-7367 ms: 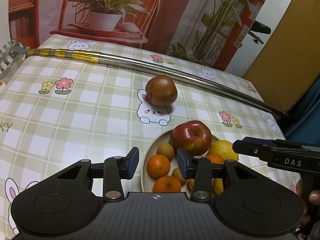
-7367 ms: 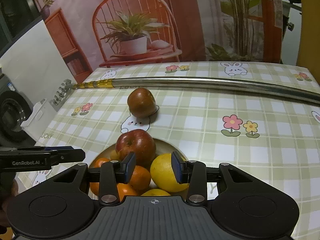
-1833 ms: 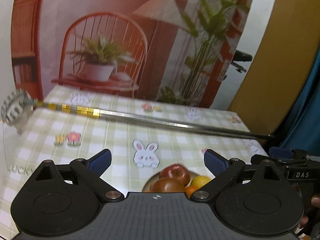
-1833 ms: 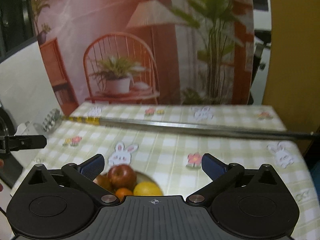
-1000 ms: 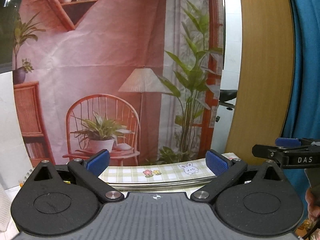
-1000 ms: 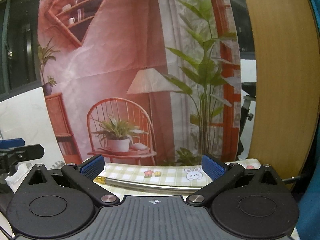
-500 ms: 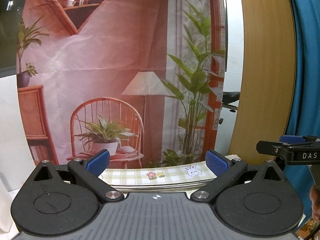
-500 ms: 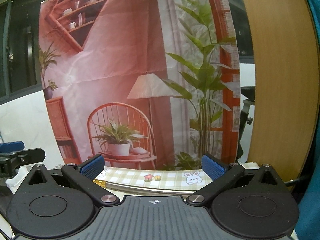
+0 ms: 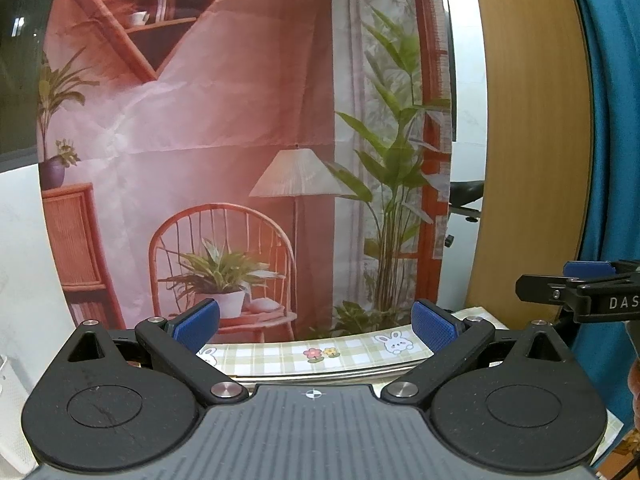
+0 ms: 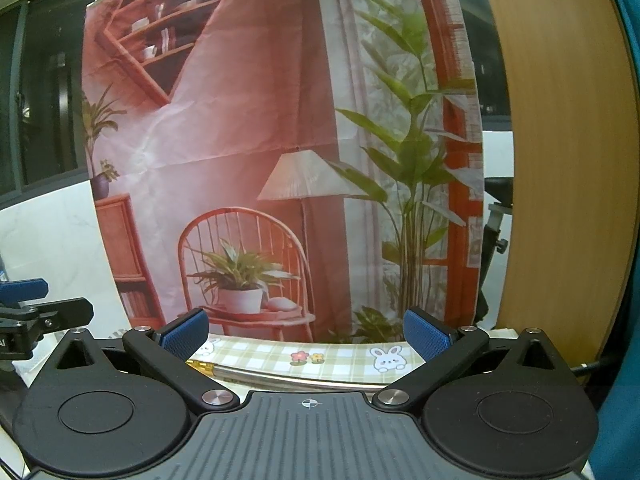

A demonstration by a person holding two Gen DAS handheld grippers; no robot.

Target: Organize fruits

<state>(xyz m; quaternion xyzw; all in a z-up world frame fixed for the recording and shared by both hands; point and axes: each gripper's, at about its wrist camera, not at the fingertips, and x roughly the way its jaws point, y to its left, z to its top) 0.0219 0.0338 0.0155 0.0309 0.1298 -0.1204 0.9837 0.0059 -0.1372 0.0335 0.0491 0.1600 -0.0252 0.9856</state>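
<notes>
Open air ahead of both grippers; only the metal pole point(image 10: 280, 380) lies across the far tablecloth point(image 9: 352, 350).

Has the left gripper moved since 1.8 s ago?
Yes. The left gripper has tilted upward: the tablecloth that filled the view is now a thin strip at its fingers, the fruit plate is out of view, and the backdrop fills the frame.

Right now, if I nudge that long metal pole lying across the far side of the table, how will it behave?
The metal pole looks round and smooth, so it would probably roll across the checked tablecloth rather than slide. It appears rigid, not floppy. Its polished surface may be slippery between jaws.
</notes>
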